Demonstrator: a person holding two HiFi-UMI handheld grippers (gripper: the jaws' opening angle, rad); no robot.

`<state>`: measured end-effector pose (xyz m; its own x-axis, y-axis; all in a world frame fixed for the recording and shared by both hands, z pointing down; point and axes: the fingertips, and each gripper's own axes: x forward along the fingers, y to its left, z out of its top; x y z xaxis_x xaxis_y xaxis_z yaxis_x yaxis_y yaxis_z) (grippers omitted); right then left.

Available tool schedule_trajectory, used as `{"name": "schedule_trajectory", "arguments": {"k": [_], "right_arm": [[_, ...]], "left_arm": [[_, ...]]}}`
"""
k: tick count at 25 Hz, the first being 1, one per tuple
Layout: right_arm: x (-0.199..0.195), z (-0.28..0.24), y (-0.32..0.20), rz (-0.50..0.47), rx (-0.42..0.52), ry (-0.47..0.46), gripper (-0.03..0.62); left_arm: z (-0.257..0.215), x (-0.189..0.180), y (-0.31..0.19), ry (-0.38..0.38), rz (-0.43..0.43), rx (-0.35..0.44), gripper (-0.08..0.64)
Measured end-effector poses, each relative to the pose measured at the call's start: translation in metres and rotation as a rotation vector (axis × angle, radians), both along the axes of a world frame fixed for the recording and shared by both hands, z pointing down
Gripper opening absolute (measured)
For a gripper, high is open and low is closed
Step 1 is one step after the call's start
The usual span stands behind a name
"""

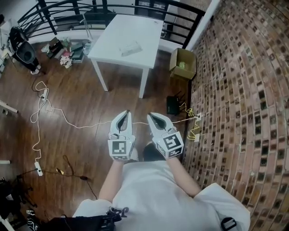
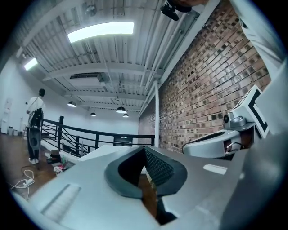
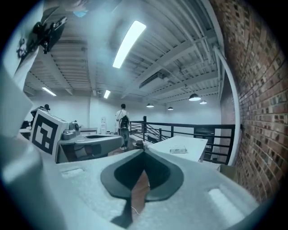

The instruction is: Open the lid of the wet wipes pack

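Observation:
The wet wipes pack lies flat on the white table, far ahead of me across the wooden floor; in the right gripper view the wipes pack is a small shape on the table top. Both grippers are held close to my body, side by side, well short of the table. My left gripper is shut with nothing between its jaws. Beside it, my right gripper is also shut and empty.
A brick wall runs along the right, with a cardboard box and a black box at its foot. Cables trail over the floor. A black railing stands behind the table. A person stands far off.

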<state>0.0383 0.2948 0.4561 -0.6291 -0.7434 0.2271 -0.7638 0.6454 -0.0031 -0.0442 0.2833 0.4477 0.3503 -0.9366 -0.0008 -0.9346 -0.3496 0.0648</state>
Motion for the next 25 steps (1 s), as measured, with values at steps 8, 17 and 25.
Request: {"name": "schedule_trajectory", "arguments": {"k": [8, 17, 25], "right_arm": [[-0.006, 0.014, -0.108, -0.026, -0.008, -0.007, -0.009], [0.006, -0.019, -0.293, -0.055, 0.071, -0.078, -0.009], [0.009, 0.013, -0.380, -0.090, -0.046, -0.093, -0.008]], "left_arm": [[0.011, -0.005, -0.088, -0.027, -0.012, -0.017, 0.017], [-0.017, -0.006, -0.257, -0.096, -0.076, 0.032, 0.017], [-0.005, -0.003, -0.341, -0.113, -0.121, -0.027, 0.017]]}}
